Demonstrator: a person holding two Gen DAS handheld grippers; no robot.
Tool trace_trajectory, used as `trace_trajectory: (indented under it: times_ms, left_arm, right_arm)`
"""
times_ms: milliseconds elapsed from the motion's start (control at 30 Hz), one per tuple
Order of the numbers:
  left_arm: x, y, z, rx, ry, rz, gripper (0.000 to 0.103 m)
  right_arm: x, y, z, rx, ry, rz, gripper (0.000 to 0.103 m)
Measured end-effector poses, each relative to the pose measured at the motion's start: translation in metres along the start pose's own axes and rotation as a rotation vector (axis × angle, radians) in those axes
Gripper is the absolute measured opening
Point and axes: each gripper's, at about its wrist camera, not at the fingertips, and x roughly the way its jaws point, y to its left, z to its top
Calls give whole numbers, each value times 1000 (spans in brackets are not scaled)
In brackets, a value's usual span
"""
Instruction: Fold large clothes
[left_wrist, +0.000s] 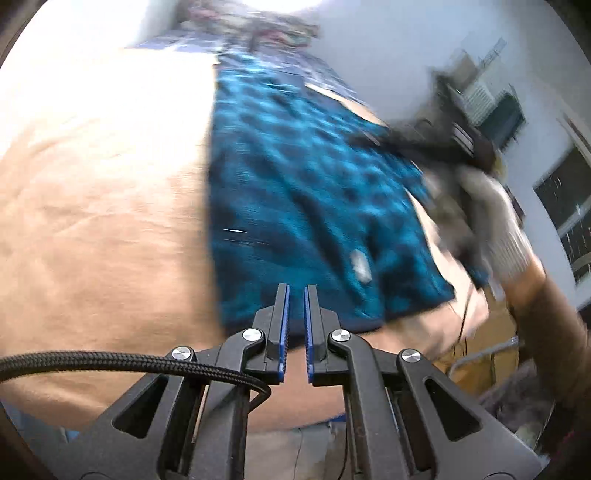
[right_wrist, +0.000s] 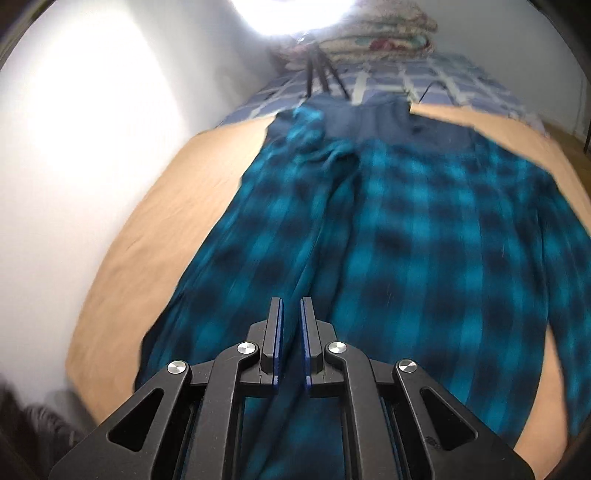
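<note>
A large teal and black plaid shirt lies spread lengthwise on a tan sheet. My left gripper hovers over the shirt's near hem. Its jaws stand a narrow gap apart with nothing between them. In the right wrist view the shirt fills the middle, and a raised fold runs down it into my right gripper, whose pads are closed on that cloth. The left wrist view shows a gloved hand at the shirt's right edge, blurred, carrying the right gripper.
Blue checked bedding covers the far end of the bed, with a folded quilt and a black tripod on it. A white wall runs along the bed's left side. A window is on the right.
</note>
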Motion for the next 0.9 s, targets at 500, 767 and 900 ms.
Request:
trace_trajectory:
  times_ms: [500, 767, 900]
  left_arm:
    - [37, 46, 0, -231, 71, -88, 9]
    - [46, 40, -7, -151, 90, 20, 9]
    - [44, 27, -8, -80, 71, 73, 19]
  right_arm:
    - [24, 8, -99, 222, 192, 192, 12]
    - [25, -8, -115, 284, 159, 213, 8]
    - [13, 5, -118, 229, 133, 178, 14]
